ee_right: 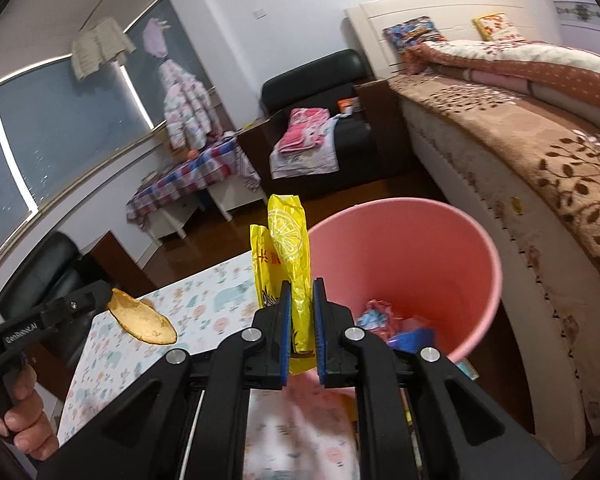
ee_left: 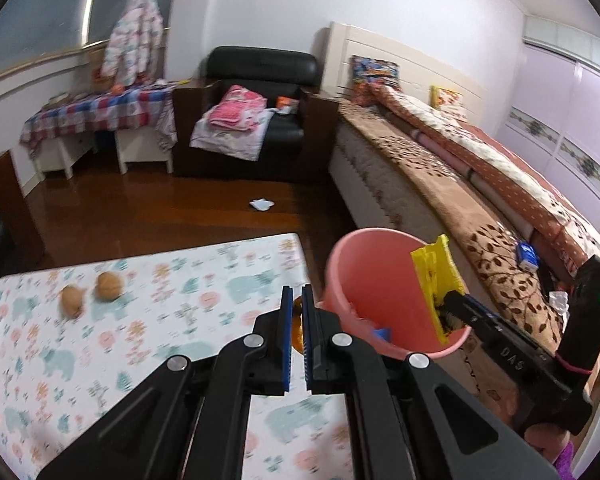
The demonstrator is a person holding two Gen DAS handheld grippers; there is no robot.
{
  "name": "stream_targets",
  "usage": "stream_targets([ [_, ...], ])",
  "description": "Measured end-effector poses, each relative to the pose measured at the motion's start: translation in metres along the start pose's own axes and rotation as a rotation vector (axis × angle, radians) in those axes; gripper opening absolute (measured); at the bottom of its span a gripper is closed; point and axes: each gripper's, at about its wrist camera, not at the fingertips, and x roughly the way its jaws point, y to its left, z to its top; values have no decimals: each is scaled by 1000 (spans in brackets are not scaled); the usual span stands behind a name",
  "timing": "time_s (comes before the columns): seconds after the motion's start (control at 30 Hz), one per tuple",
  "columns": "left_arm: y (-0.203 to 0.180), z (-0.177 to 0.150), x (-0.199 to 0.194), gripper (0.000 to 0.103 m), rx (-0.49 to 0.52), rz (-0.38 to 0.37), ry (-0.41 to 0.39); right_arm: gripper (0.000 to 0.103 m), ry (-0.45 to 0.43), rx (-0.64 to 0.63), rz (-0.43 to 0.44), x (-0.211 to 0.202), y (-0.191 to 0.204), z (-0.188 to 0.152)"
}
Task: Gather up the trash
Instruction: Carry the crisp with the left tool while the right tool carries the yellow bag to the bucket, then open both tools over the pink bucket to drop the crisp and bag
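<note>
Yellow wrapper [ee_right: 288, 256] was clenched in the right tool [ee_right: 300, 312] above the pink bin [ee_right: 472, 240] for dropping; left tool [ee_left: 296, 320] gripped a peel [ee_right: 142, 317].

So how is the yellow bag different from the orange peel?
The yellow wrapper is long, shiny and printed; the orange peel is flat, oval and dull. The wrapper stands upright in the right tool at the pink bin; the peel sticks sideways from the left tool above the table. Both are pinched trash.
</note>
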Motion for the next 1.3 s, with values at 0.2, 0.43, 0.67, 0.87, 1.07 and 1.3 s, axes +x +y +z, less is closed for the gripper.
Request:
stream_targets([
  [0.2,-40,12,26,4,60,-48,18,10,2,47,-28,3,-29,-1],
  [0.43,-72,11,65,4,103,-65,77,10,15,88,-43,8,-49,-6],
  [0.67,-85,2,91,4,121,-71,130,10,27,109,-48,12,-56,-11],
  [0.87,-89,-2,95,26,134,-81,131,10,32,120,-45,16,-60,-11],
  [1.07,-87,-4,89,39,132,-80,118,11,33,138,-43,17,-65,-11],
  [1.3,-84,-8,79,43,135,-81,109,24,21,138,-50,16,-65,-12],
])
